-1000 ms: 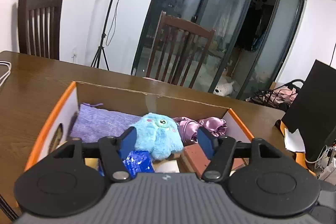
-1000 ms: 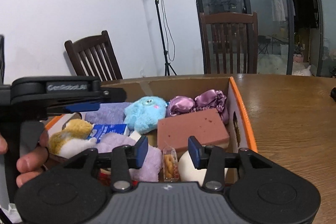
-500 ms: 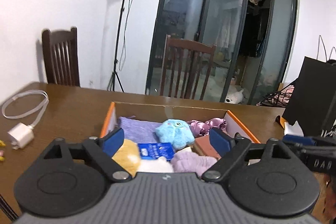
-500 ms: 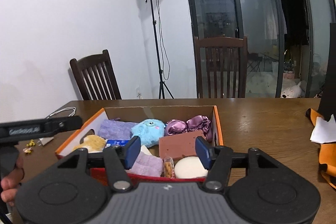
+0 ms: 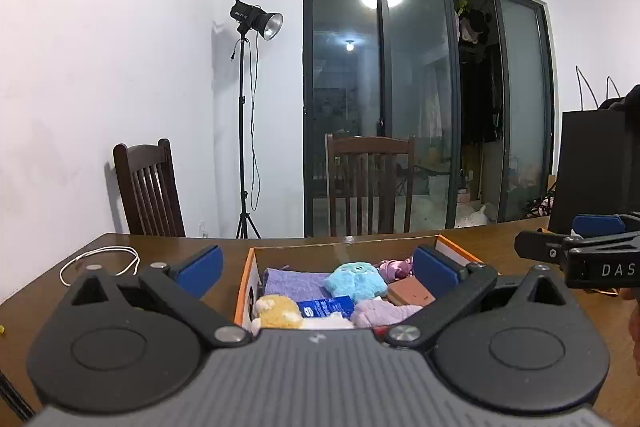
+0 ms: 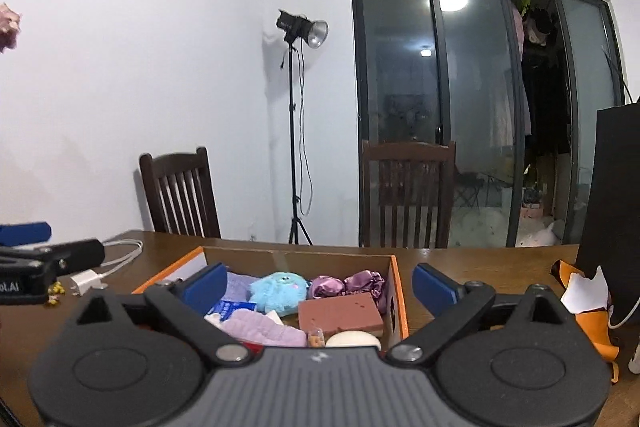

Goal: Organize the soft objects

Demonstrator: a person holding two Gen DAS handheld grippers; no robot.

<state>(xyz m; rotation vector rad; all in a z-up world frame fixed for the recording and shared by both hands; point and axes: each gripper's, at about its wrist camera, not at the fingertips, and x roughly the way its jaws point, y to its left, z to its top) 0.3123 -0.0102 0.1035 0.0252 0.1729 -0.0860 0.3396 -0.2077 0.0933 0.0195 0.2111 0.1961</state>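
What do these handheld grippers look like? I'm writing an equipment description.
The left gripper and right gripper match: ribbed grey body, black linkage arms with silver pivot pins over round black discs, blue finger pads. White lettering marks each one's side.

A dark wooden table is filling the lower half of both views. A white charger with its coiled white cable is lying at nine o'clock. Two dark slatted chairs are standing behind the table at ten and twelve o'clock, a studio lamp on its tripod rising between them. Dark sliding glass doors are reflecting a ceiling light at one o'clock. A black bag is standing at three o'clock.
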